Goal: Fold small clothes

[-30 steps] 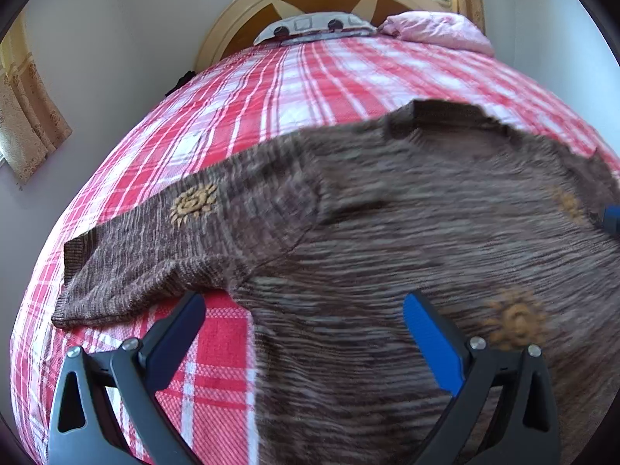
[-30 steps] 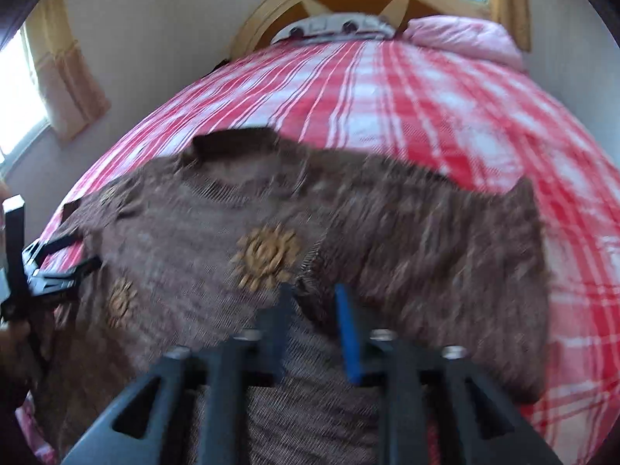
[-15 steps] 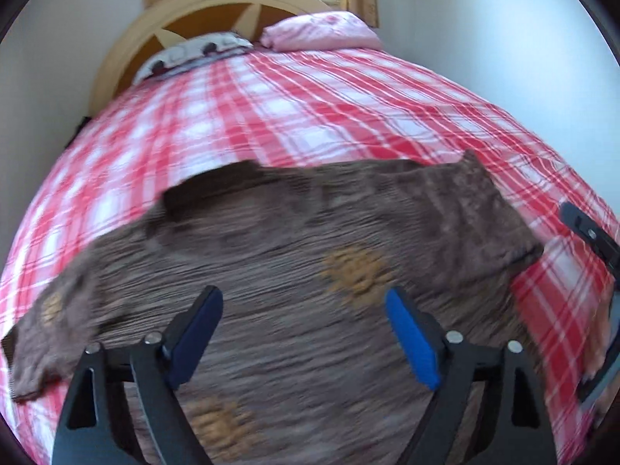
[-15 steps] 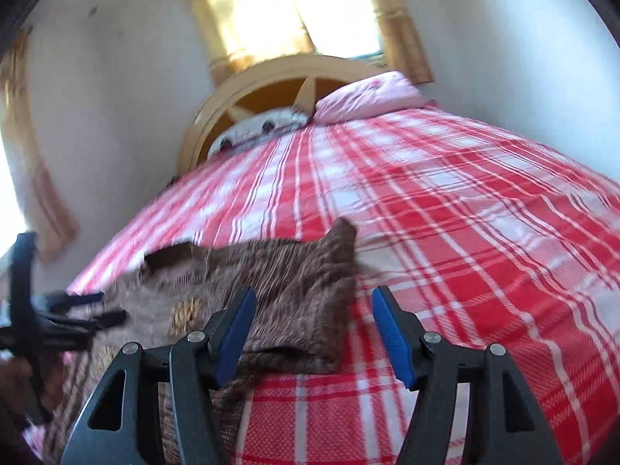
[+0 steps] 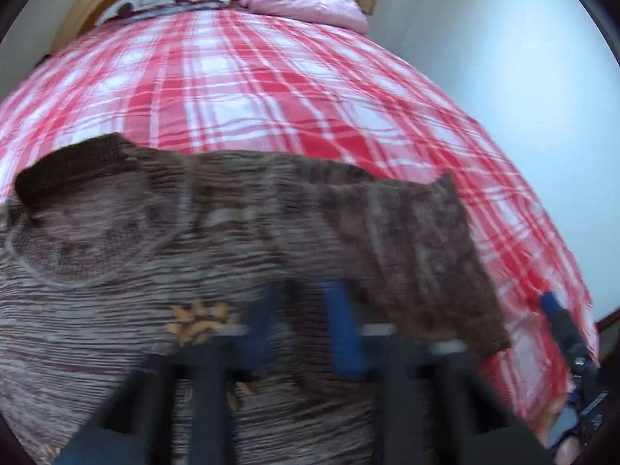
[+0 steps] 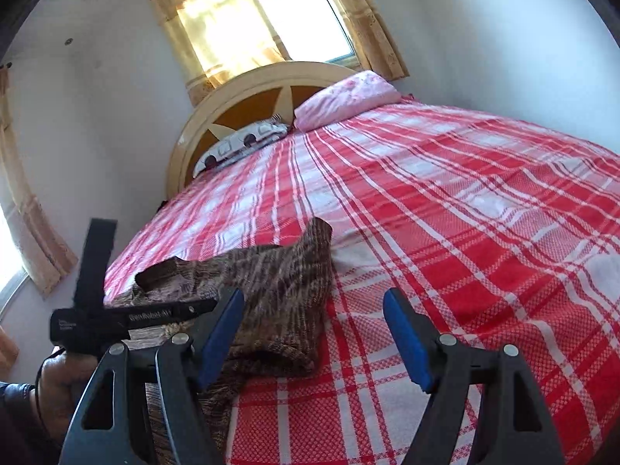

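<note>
Folding is barely begun, I judge: my brown knit sweater (image 5: pixel 240 232) lies spread on the red plaid bed (image 5: pixel 240 89), only its right sleeve (image 6: pixel 286 294) turned inward over the body. My left claw (image 5: pixel 306 329) has its blue fingers drawn close over the sweater's middle; blur hides whether knit is pinched. My right claw (image 6: pixel 314 333) is spread, empty, just beside that sleeve. Other sleeve and body remain unfolded.

fuzzy knit sweater (image 5: pixel 240 232), woven checked bedspread (image 5: pixel 248 89).
</note>
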Action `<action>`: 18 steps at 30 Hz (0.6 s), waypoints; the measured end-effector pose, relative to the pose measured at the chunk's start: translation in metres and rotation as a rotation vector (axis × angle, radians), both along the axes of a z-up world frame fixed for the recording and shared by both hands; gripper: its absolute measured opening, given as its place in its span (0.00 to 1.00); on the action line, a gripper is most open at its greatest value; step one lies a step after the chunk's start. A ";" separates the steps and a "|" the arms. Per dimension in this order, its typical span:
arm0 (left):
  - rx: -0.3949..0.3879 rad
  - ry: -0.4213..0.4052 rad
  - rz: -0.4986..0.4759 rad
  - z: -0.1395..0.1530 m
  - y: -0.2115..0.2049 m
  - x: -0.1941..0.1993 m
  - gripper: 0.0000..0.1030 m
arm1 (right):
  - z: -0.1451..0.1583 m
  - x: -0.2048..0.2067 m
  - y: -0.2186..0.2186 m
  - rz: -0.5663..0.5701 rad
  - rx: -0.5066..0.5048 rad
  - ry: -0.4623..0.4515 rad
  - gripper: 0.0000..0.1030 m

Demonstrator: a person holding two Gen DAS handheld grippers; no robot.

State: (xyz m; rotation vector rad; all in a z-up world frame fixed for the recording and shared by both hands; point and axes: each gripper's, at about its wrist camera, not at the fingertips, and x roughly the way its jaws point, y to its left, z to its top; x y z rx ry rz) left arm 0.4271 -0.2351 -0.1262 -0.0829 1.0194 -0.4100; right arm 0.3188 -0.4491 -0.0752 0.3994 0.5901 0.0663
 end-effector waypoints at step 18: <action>-0.070 -0.039 0.088 0.015 0.029 -0.003 0.74 | -0.006 0.005 0.001 -0.013 -0.016 0.037 0.73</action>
